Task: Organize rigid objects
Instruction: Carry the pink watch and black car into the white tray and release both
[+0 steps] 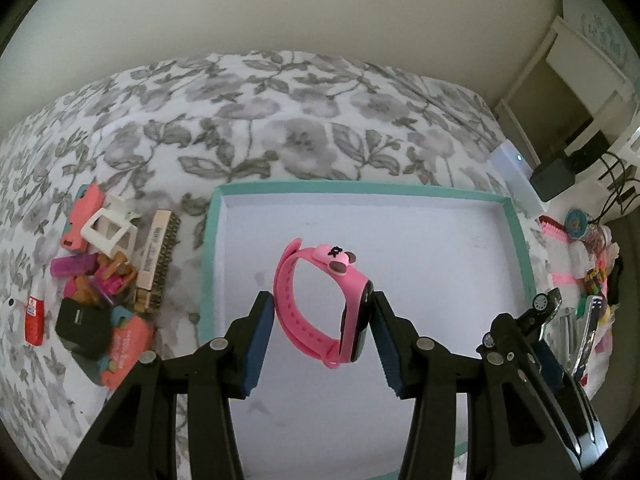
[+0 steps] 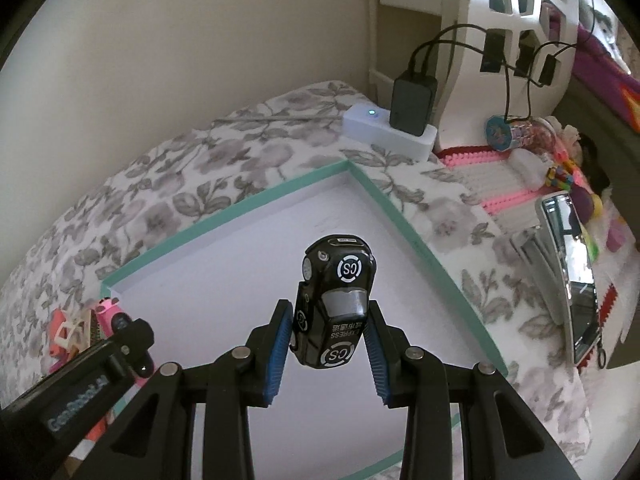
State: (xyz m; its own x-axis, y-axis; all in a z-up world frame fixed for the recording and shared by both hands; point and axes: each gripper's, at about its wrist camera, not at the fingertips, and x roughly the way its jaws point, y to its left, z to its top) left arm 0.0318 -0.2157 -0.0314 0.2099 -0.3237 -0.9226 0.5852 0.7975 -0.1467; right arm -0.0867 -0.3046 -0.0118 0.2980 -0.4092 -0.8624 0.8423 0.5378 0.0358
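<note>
My left gripper (image 1: pixel 323 308) is shut on a pink toy wristwatch (image 1: pixel 320 304) with a black face, held in the air above a shallow white tray with a teal rim (image 1: pixel 212 216). My right gripper (image 2: pixel 329 322) is shut on a black toy car (image 2: pixel 332 304) with white round markings, its nose pointing away, above the same tray (image 2: pixel 384 200). In the left wrist view the right gripper (image 1: pixel 532 320) with the car (image 1: pixel 546 306) shows at the tray's right edge. In the right wrist view the left gripper (image 2: pixel 120 332) with the pink watch (image 2: pixel 108 308) shows at the lower left.
The tray lies on a bed with a grey floral cover (image 1: pixel 280 120). A pile of small objects (image 1: pixel 104 280) lies left of the tray: pink and white pieces, a black box, a brush. Right of it are a white device (image 2: pixel 384 132) with a black charger (image 2: pixel 412 104), cables, a mirror (image 2: pixel 568 276) and toys.
</note>
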